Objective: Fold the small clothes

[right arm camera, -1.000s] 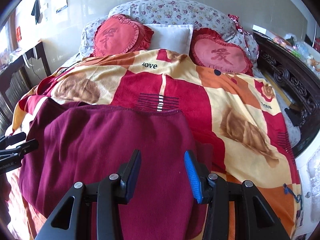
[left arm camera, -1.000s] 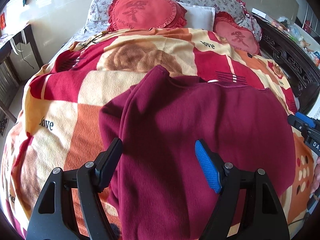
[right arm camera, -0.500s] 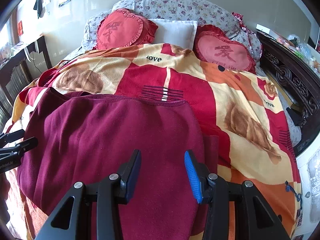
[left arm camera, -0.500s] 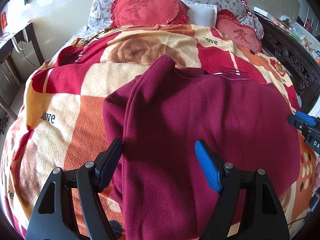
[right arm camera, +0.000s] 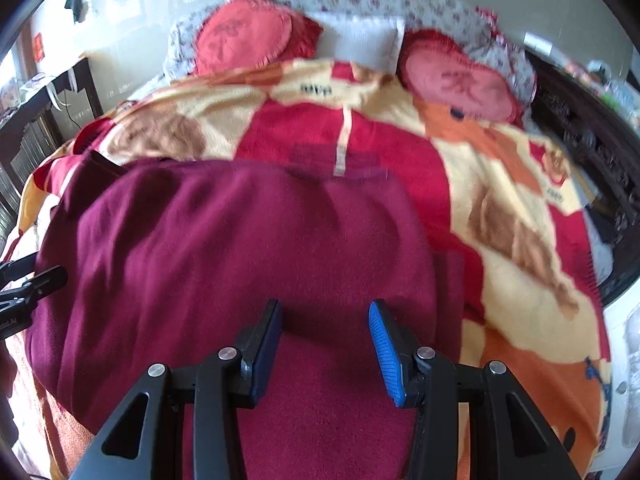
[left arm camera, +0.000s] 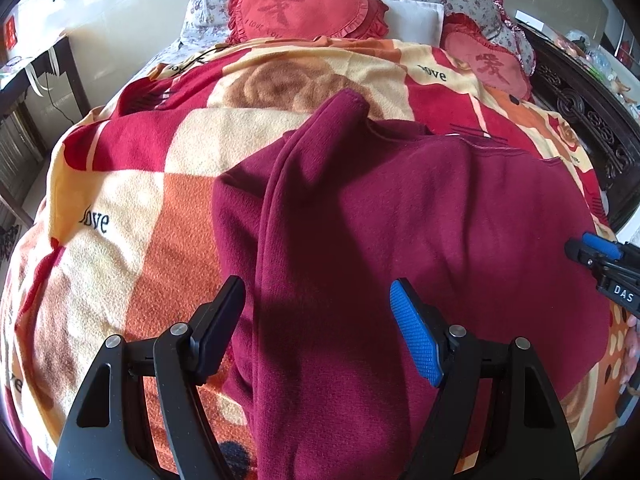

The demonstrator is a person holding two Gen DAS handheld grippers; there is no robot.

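Note:
A maroon sweater (left arm camera: 400, 232) lies spread on the patterned blanket (left arm camera: 132, 200), one sleeve folded up along its left side toward the pillows. My left gripper (left arm camera: 316, 328) hovers open over the sweater's left part, its fingers wide apart with nothing between them. In the right wrist view the same sweater (right arm camera: 224, 248) fills the lower middle. My right gripper (right arm camera: 325, 344) stands open above its right part, empty, close to the cloth. The right gripper's tip (left arm camera: 596, 248) shows at the left view's right edge, and the left gripper's tip (right arm camera: 36, 284) shows at the right view's left edge.
Two red heart cushions (left arm camera: 304, 0) (right arm camera: 460, 80) and a white pillow (right arm camera: 360, 40) lie at the bed's head. A dark carved wooden frame (left arm camera: 580, 112) runs along the right side. A dark table (left arm camera: 24, 80) stands at the left by the wall.
Both views tilted further down, so the sweater sits higher and larger in frame. The right gripper sank closer to the sweater. Neither gripper's jaws changed.

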